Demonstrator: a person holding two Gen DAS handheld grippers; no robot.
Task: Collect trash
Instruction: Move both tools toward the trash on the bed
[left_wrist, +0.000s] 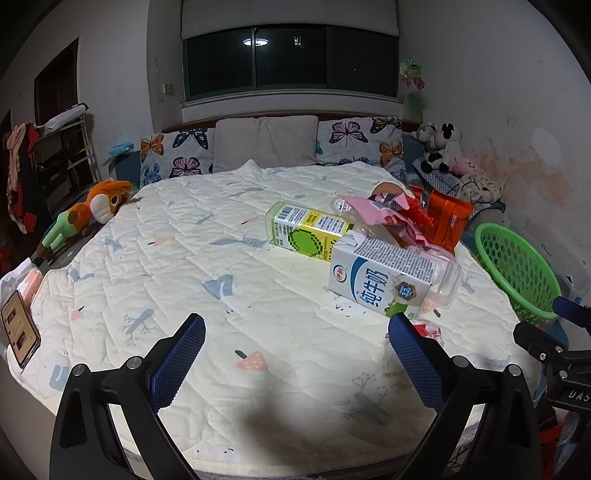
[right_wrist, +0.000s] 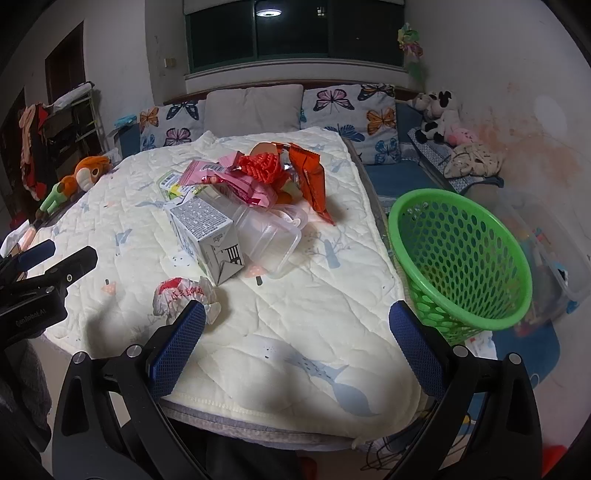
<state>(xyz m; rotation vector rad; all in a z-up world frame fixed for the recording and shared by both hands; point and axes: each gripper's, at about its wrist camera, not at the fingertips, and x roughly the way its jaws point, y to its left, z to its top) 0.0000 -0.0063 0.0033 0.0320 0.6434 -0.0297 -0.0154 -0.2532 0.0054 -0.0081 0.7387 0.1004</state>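
Both the left hand-held gripper and right hand-held gripper hang spread wide, empty; the trash heap sits mid-frame on the quilted cream bed, the white milk carton leaning on a clear plastic tub; tugging one could topple the rest short of the green perforated plastic basket at right.

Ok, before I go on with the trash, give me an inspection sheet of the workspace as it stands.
Surface: quilted bed cover, wrinkled.
Job's things: milk carton lying down, touching clear plastic tub; green-label bottle on its side; pink wrappers, orange packets piled behind; crumpled wrapper nearest; green basket tilted, off the bed's right edge, no trash visible inside.
Clutter: plush fox, phone, butterfly pillows, stuffed toys.
Grippers: left gripper and right gripper open, holding nothing.
Cables: dark wires on floor.
Surroundings: dark window, stained wall.
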